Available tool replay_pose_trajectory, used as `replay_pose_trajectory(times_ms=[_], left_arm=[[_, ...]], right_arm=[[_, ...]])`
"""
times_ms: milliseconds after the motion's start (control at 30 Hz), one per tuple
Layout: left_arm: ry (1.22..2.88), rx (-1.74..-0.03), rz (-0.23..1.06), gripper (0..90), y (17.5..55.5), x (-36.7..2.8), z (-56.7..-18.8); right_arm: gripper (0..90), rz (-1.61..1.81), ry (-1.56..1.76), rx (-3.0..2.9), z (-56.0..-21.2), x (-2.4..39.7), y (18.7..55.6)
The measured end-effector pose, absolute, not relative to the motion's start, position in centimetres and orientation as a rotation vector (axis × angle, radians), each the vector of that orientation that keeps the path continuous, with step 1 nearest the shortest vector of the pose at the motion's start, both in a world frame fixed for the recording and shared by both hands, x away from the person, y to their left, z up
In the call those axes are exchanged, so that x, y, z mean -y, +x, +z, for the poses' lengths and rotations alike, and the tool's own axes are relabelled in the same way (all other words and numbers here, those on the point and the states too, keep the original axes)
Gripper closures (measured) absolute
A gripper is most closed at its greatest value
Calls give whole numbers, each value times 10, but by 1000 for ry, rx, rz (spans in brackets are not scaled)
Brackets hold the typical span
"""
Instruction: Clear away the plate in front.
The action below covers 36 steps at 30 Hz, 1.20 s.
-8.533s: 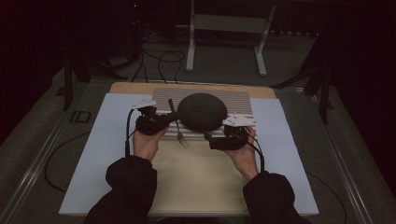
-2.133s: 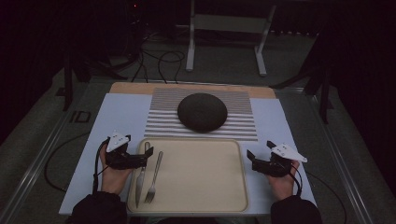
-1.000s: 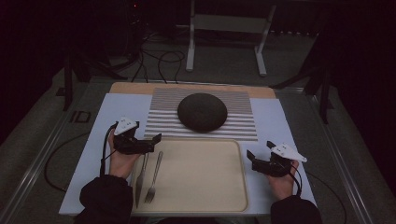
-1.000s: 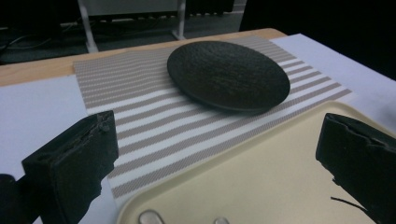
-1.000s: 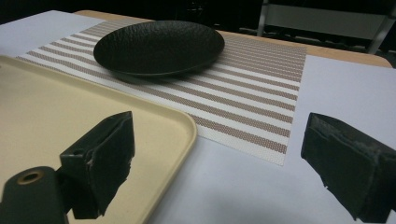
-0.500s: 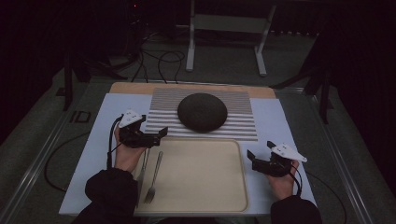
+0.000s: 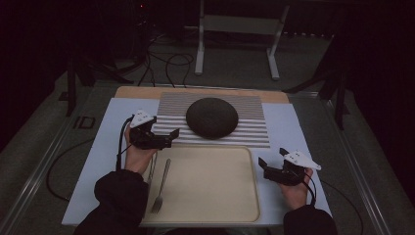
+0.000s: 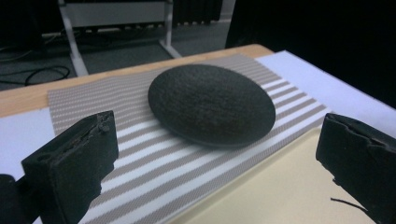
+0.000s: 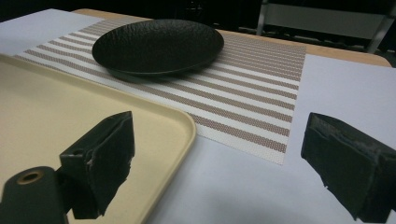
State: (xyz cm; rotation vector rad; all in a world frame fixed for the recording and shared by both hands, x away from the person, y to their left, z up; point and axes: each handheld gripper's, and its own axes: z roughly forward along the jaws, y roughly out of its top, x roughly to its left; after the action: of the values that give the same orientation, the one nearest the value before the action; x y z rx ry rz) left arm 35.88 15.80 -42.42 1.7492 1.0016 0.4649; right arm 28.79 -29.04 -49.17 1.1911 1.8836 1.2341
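A dark, round, textured plate [image 7: 212, 118] [image 8: 212, 105] [image 9: 159, 44] lies on a striped placemat [image 7: 249, 129] [image 8: 140, 158] [image 9: 261, 107]. In front of it is a beige tray [image 7: 215, 196] [image 8: 271, 196] [image 9: 46, 112], with a fork [image 7: 161, 188] and a knife [image 7: 151, 169] at its left side. My left gripper [image 7: 170, 138] [image 8: 217, 163] is open over the placemat's near left corner, pointing at the plate with nothing between its jaws. My right gripper [image 7: 262, 169] [image 9: 224, 163] is open and empty just right of the tray.
A pale sheet [image 7: 98, 161] covers the table under the placemat and tray, and a wooden strip [image 7: 142, 91] shows at its far edge. A metal stand [image 7: 237, 29] and cables [image 7: 161, 58] are on the floor beyond.
My left gripper has moved forward from beside the fork and knife to the placemat's near left corner. The right gripper has stayed put. Earlier, both grippers were at the plate.
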Motion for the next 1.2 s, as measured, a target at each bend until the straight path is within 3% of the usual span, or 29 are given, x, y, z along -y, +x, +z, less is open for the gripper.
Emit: replay_pose_trajectory(times_ms=[1200], left_arm=[[1830, -1078, 419, 0, 408, -140, -430]], right_arm=[[96, 1233, 1201, -1883, -493, 291, 289]])
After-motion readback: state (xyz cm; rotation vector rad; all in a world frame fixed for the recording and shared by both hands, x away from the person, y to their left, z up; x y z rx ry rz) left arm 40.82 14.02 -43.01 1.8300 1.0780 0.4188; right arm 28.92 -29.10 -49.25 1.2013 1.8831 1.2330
